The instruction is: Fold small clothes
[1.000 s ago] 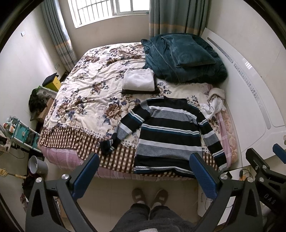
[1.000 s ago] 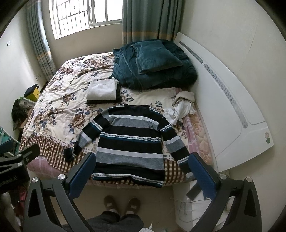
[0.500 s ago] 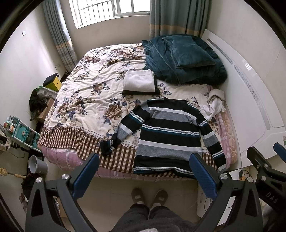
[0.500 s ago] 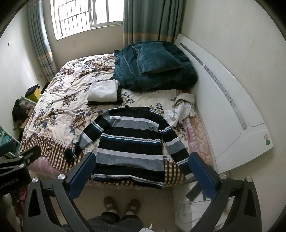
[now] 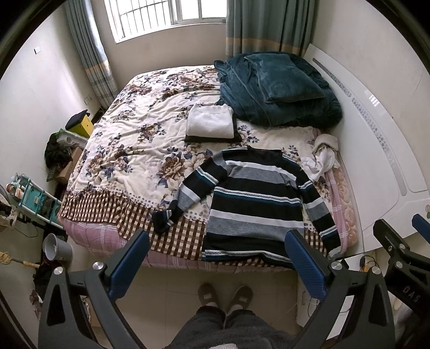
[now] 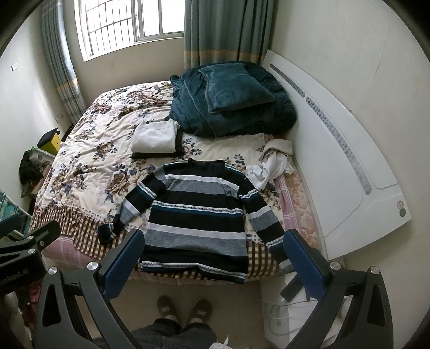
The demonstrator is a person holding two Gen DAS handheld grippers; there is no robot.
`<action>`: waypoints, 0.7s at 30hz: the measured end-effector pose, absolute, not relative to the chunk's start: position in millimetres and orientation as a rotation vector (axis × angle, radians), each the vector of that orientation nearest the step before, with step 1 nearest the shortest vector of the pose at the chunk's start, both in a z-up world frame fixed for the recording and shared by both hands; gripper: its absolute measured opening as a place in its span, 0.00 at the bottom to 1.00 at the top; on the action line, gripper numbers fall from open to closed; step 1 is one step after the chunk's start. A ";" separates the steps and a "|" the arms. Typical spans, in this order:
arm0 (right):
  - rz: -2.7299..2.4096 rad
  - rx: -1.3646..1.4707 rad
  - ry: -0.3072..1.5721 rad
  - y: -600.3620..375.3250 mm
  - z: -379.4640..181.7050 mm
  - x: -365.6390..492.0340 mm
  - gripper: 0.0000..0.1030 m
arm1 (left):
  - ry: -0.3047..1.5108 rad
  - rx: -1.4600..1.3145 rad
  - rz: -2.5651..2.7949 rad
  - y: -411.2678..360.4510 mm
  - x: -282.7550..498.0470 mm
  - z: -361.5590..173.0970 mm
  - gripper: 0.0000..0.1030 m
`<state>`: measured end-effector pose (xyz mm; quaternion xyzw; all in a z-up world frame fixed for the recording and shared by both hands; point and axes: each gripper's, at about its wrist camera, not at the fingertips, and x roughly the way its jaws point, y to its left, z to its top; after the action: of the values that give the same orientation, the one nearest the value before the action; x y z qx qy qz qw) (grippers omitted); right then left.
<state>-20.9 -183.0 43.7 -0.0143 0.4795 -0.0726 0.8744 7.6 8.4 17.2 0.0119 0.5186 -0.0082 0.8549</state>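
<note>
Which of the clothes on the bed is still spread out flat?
The striped sweater; the white garment lies folded, the white cloth crumpled.

1. Left wrist view: high above the floor at the bedside, tilted down across the bed [image 5: 129, 150] toward the window [image 5: 172, 16].
2. Right wrist view: same stance, set nearer the headboard [image 6: 336, 161].
3. Shared: the striped sweater [image 5: 258, 198] and bed, both far off.

Home bedroom, bed [image 5: 129, 150] with floral quilt, white headboard [image 5: 376, 150], curtained window [image 5: 172, 16]
</note>
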 end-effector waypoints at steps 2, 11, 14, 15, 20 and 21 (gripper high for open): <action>-0.151 -0.031 1.001 -184.7 42.6 -21.2 1.00 | 1.088 0.027 -0.016 7.6 7.5 18.0 1.00; -0.147 -0.030 1.000 -185.3 41.5 -21.8 1.00 | 1.085 0.023 -0.011 8.2 10.0 24.7 1.00; -0.145 -0.027 1.001 -185.2 46.3 -21.2 1.00 | 1.084 0.026 -0.013 8.2 9.5 24.7 1.00; -0.143 -0.026 1.003 -183.9 47.2 -20.7 1.00 | 1.086 0.027 -0.013 8.5 9.9 24.4 1.00; -0.141 -0.011 1.001 -185.0 56.9 -14.5 1.00 | 1.076 0.030 -0.006 9.4 11.9 23.4 1.00; -0.146 -0.001 1.000 -187.2 55.6 -12.2 1.00 | 1.059 0.040 0.005 9.1 13.1 21.8 1.00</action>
<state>-12.2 -187.2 55.6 -0.0003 0.4788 -0.0699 0.8751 13.1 9.1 21.8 0.0192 0.5051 0.0026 0.8629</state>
